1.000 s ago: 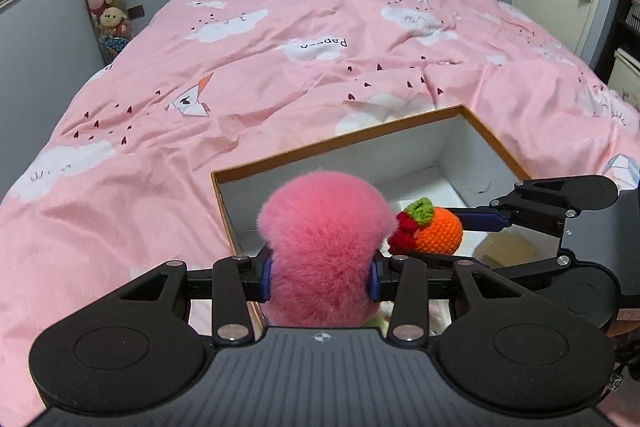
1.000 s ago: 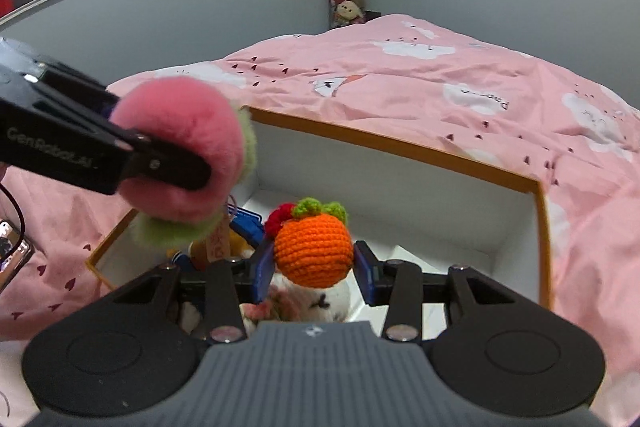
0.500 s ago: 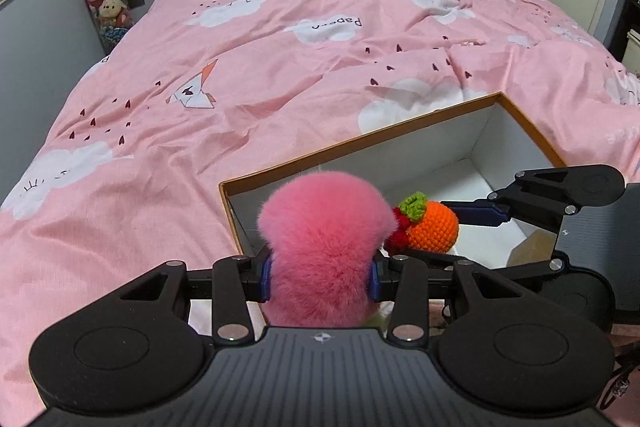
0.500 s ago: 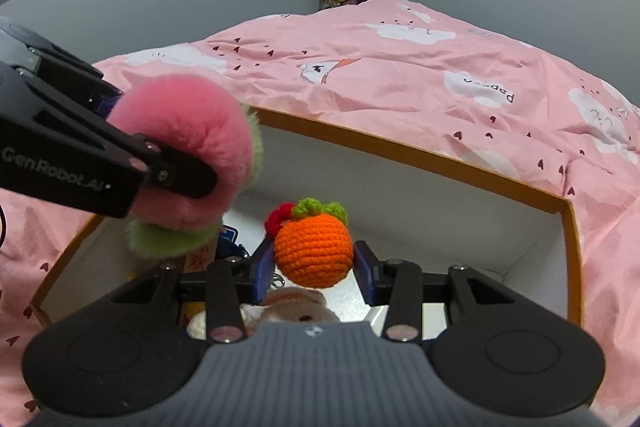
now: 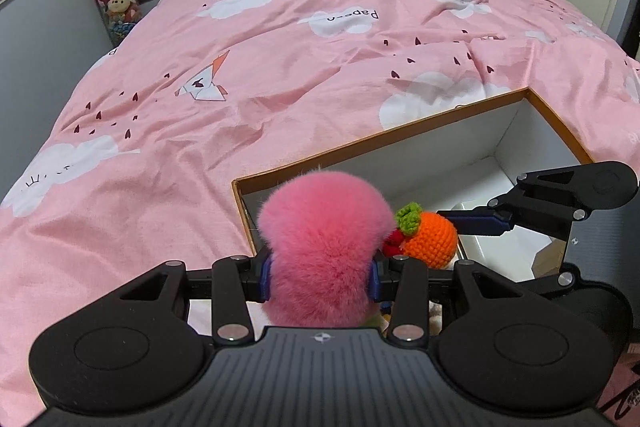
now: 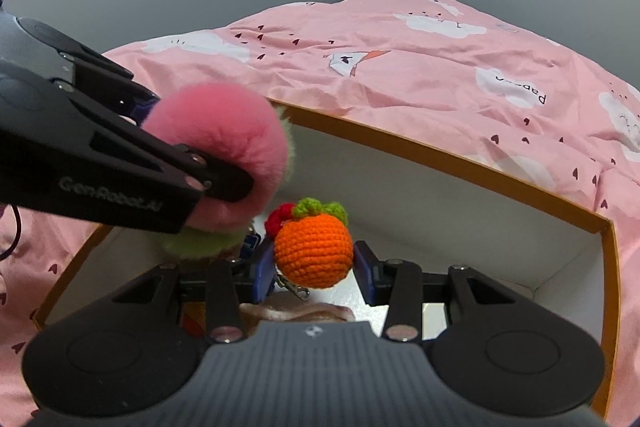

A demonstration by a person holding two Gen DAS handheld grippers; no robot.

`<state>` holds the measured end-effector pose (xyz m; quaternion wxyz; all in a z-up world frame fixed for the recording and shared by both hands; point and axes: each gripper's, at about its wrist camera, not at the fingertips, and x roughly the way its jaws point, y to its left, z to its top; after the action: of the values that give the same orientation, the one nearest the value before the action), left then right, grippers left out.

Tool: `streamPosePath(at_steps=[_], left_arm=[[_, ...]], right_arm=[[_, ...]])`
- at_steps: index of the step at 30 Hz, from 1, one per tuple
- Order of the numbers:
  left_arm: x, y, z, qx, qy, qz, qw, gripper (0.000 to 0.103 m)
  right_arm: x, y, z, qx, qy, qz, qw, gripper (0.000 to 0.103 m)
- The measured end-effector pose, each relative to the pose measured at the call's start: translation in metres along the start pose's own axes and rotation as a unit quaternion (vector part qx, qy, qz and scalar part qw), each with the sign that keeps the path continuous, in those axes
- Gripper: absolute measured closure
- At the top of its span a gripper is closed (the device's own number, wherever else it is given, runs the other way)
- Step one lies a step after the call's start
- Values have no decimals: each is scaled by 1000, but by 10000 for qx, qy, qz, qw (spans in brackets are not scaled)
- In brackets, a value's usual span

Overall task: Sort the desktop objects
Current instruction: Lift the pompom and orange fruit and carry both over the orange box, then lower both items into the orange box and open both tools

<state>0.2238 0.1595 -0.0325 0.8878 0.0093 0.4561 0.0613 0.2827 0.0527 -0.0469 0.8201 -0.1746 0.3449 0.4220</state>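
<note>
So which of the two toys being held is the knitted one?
The orange ball with green leaves, in the right tool. The pink one in the left tool is fluffy fur instead.

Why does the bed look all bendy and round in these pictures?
Both wrist views use fisheye lenses: in the right wrist view the box rim bows and the bed bulges; in the left wrist view the bed's edges curve. The pink pompom looks huge because it's close.

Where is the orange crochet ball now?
The orange crochet ball sits between the right gripper fingers, above the open box, right of the pink pom-pom.
</note>
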Motion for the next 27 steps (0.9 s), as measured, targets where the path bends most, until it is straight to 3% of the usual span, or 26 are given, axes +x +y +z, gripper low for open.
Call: streamPosePath(at_steps=[12, 19, 27], left_arm=[[-1, 0, 0, 14, -53, 33, 10000, 53], [-14, -3, -4, 265, -45, 38, 9996, 54], [-32, -7, -5, 714, 63, 410, 9966, 54]], right_arm=[[8, -3, 1, 84, 208, -46, 9997, 58], [11, -9, 0, 286, 325, -62, 9990, 57], [9, -5, 0, 225, 250, -122, 9994, 53]])
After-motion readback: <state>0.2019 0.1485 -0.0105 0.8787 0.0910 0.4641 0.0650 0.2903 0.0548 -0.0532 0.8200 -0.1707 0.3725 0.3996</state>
